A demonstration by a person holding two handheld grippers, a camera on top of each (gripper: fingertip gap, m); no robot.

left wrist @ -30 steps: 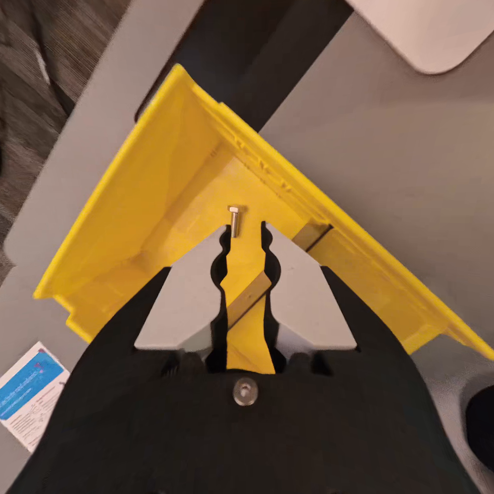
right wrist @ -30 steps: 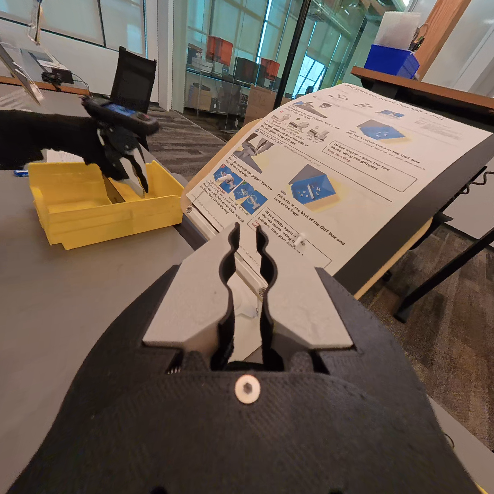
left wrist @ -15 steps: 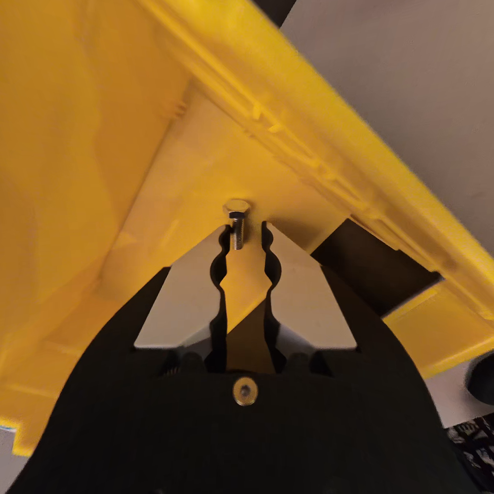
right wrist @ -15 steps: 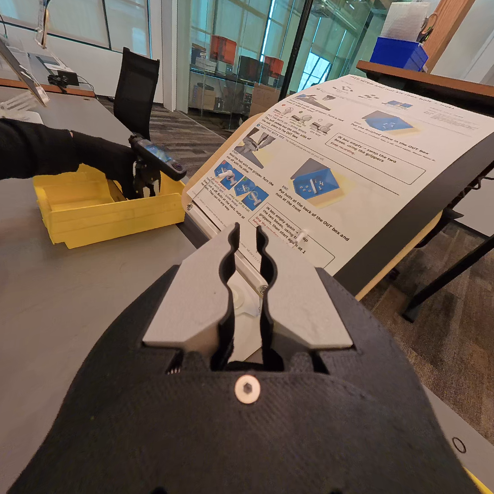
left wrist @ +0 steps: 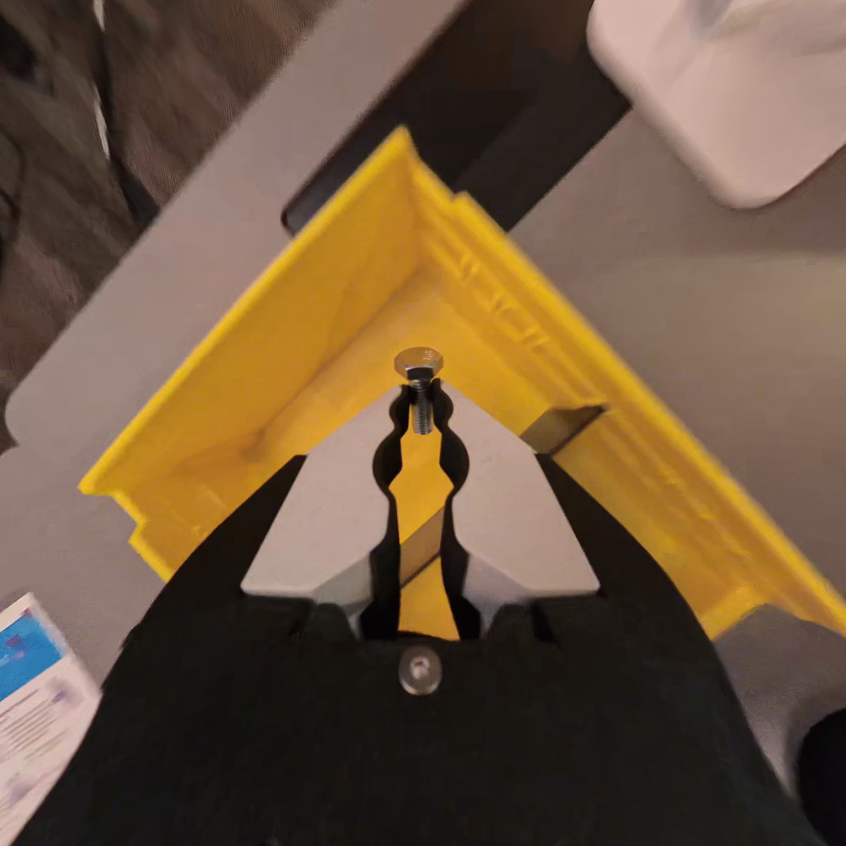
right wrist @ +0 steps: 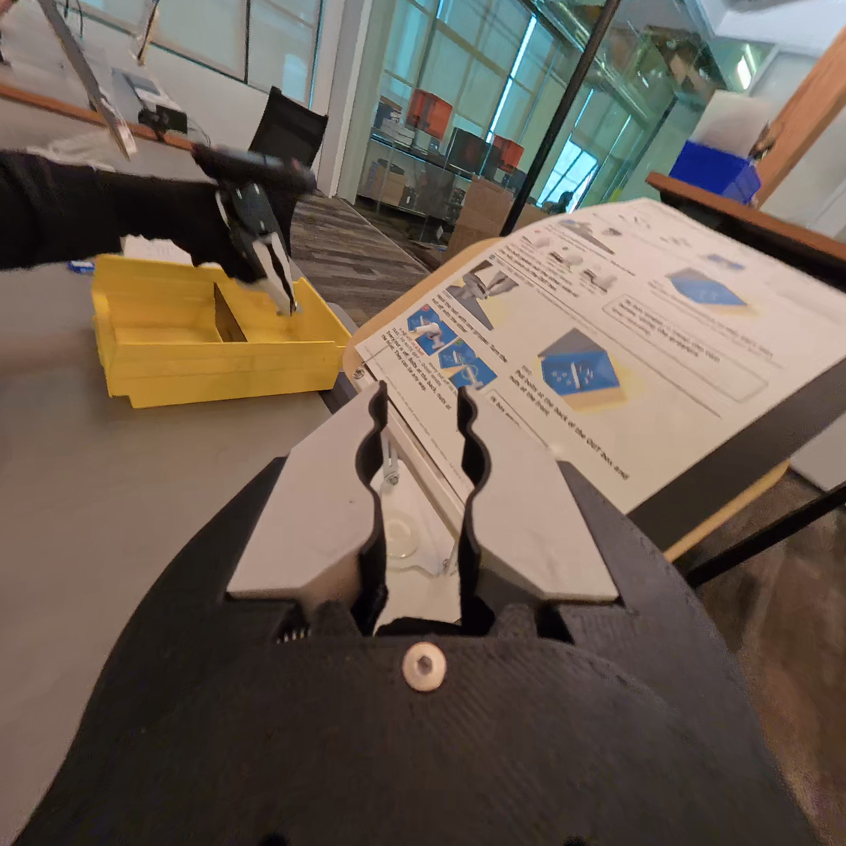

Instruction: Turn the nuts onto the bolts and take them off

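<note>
**Bolt pinched at the tips and lifted over the yellow bin**

Since half a second ago the left claw (left wrist: 419, 393) has risen from deep in the yellow bin (left wrist: 293, 338), so the whole corner of the bin now shows beneath it, and the bolt (left wrist: 418, 393) has come up with it. Over the same span the right claw (right wrist: 419, 403) has spread wider.

Nearest in the left wrist view, at frame centre, the grey fingertips (left wrist: 366, 425) are nearly together and grip the bolt by its threaded shank, in the first scallop at the very tip. The hex head sticks out past the tips, toward the upper part of the frame. Behind it lie the bin floor and its brown divider (left wrist: 563, 423), then the grey table (left wrist: 686, 297).

In the right wrist view, the right claw fills the lower half of the frame, its jaws parted with nothing between them. Beyond, at upper left, the left claw (right wrist: 286, 306) hangs over the right compartment of the bin (right wrist: 206, 366). An instruction sheet (right wrist: 618, 320) leans at the right.

Judged from these views, the bolt is small, light, rigid steel, and crushing is no worry. Slipping is: smooth metal held at the very tips could pivot or drop. The shank grip leaves little thread free for a nut; no nut is visible.
</note>
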